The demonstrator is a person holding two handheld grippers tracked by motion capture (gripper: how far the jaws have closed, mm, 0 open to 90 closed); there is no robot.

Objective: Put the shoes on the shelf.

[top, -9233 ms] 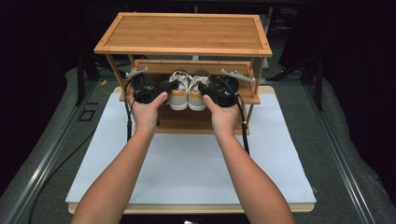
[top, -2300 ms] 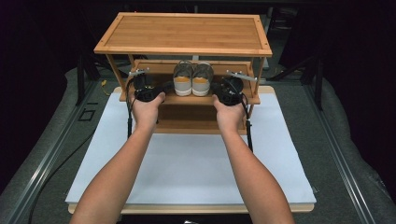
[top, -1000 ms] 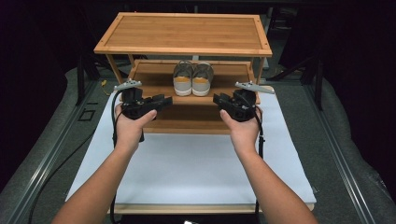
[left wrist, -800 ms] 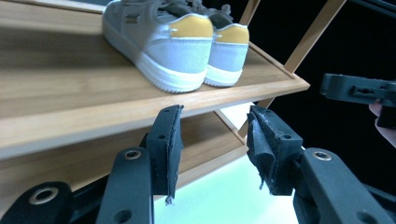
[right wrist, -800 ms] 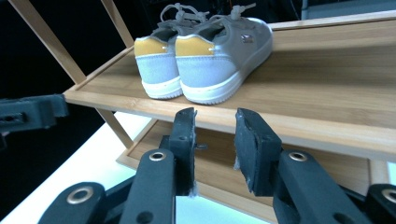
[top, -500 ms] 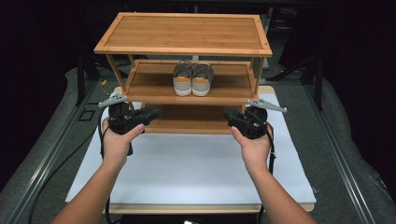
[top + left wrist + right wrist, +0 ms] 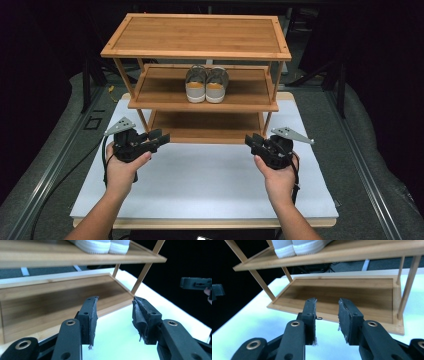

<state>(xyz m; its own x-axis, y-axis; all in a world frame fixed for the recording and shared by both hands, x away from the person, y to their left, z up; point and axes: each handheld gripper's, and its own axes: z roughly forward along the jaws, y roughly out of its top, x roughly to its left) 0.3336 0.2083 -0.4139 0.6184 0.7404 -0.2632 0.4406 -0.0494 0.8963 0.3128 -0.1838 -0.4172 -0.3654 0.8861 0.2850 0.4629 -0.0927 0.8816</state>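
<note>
Shoes shelved, my grippers empty.
The pair of grey sneakers [image 7: 206, 85] sits side by side, heels toward me, on the middle shelf [image 7: 160, 102] of the bamboo shoe rack [image 7: 200, 35], so I judge the placing done. My left gripper [image 7: 161, 138] hangs over the white desk [image 7: 200, 180] in front of the rack, jaws apart with nothing between them; my right gripper [image 7: 250, 141] likewise, its gap a little narrower and also empty. Both are well clear of the sneakers. Little seems left beyond resting my hands.
</note>
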